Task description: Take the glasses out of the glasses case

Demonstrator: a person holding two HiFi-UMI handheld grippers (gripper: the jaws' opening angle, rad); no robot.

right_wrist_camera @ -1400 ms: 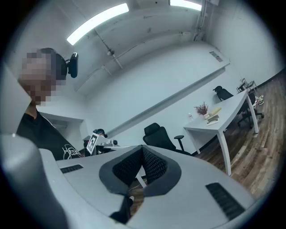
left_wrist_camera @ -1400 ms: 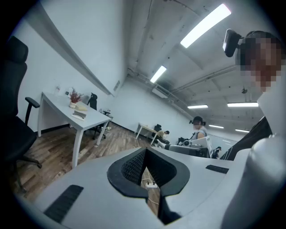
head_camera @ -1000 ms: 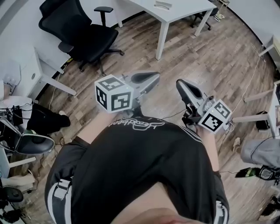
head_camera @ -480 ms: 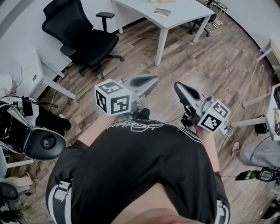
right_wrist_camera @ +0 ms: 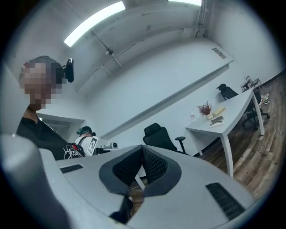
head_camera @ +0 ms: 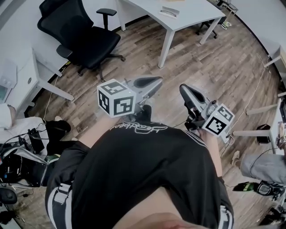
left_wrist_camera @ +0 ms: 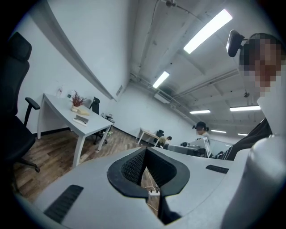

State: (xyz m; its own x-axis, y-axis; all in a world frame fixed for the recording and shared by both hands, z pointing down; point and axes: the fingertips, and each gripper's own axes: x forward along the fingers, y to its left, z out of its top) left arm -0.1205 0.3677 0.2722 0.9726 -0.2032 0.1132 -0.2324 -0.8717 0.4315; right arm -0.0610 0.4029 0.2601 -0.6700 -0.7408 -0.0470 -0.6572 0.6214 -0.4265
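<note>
Left hand-held gripper (head_camera: 156, 82) and right hand-held gripper (head_camera: 184, 88), jaws together and empty, face a black chair (head_camera: 87, 38) and white table (head_camera: 187, 18).

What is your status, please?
Left gripper shut, empty. Right gripper shut, empty. Glasses case not confirmed; small object on white desk ahead. Office chair beside desk.

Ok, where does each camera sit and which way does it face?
Head view: on the person's head, facing steeply down at the wooden plank floor; black shirt, left gripper, right gripper show.
Left gripper view: on that gripper, along its shut fingers toward the white rectangular desk; person's head at right.
Right gripper view: likewise, same desk; head at left.
All three share the desk.
</note>
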